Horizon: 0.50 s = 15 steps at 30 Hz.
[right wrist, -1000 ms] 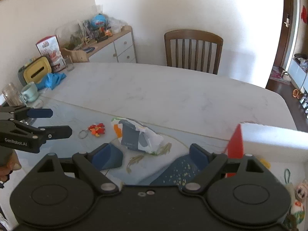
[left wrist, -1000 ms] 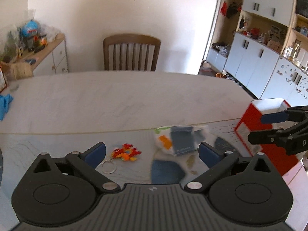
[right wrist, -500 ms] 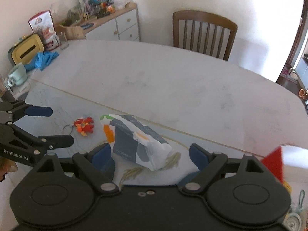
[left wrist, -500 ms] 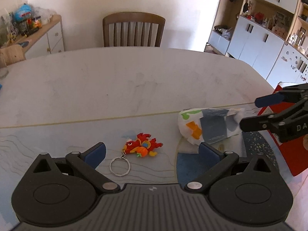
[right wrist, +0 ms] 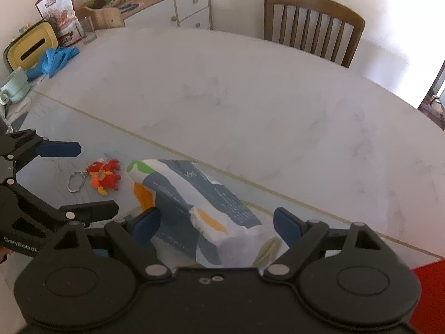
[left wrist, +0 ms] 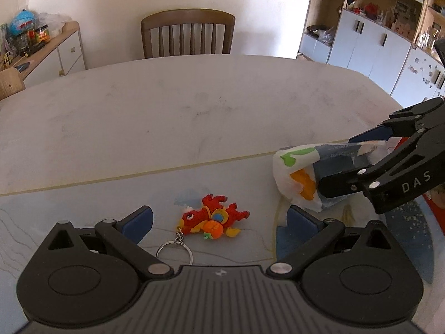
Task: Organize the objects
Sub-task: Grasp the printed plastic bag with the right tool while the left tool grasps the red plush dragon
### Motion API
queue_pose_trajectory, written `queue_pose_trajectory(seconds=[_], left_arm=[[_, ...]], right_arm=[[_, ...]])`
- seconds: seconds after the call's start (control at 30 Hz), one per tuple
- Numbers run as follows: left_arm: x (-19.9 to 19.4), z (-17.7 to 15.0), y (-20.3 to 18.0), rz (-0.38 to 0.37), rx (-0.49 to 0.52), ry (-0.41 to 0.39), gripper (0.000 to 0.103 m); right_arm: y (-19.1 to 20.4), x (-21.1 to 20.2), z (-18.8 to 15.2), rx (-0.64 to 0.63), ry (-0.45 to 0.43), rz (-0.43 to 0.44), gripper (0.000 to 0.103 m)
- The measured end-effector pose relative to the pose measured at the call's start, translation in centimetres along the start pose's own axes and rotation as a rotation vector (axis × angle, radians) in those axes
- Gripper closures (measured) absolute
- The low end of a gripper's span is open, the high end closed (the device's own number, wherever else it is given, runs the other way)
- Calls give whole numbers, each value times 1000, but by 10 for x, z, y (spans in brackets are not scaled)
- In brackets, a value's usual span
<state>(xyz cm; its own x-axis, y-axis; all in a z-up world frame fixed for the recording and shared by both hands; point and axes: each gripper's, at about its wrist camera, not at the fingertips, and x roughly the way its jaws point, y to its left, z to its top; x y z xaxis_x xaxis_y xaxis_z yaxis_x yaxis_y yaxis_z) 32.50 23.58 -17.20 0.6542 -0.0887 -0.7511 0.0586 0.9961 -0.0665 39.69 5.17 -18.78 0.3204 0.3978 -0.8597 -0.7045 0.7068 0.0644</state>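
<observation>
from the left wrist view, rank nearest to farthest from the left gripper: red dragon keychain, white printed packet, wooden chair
1. Red dragon keychain, between the left gripper's fingers.
2. White printed packet, ahead right.
3. Wooden chair, beyond the table's far edge.

Glossy plastic packet [right wrist: 194, 208], rubbery keychain toy [left wrist: 212, 218] with metal ring [left wrist: 174, 253], smooth marble-look table [left wrist: 167, 105], wooden chair [left wrist: 187, 36].

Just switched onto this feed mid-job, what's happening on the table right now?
A person works two handheld grippers over a table. The right gripper is open, its fingers straddling a white-and-blue printed packet that lies on the mat; nothing is gripped yet. The left gripper is open too, poised over a red dragon keychain beside the packet. Both items lie flat on the table.
</observation>
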Motion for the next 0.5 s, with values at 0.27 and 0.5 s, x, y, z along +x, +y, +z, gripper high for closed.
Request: queue_pose_trajectory(seconds=[0.27, 0.5], left_arm=[[7, -3, -2, -1, 11, 2, 4], [8, -3, -2, 12, 8, -4, 19]], right_arm=[[0, 5, -4, 12, -4, 15, 24], [1, 8, -3, 12, 1, 3, 32]])
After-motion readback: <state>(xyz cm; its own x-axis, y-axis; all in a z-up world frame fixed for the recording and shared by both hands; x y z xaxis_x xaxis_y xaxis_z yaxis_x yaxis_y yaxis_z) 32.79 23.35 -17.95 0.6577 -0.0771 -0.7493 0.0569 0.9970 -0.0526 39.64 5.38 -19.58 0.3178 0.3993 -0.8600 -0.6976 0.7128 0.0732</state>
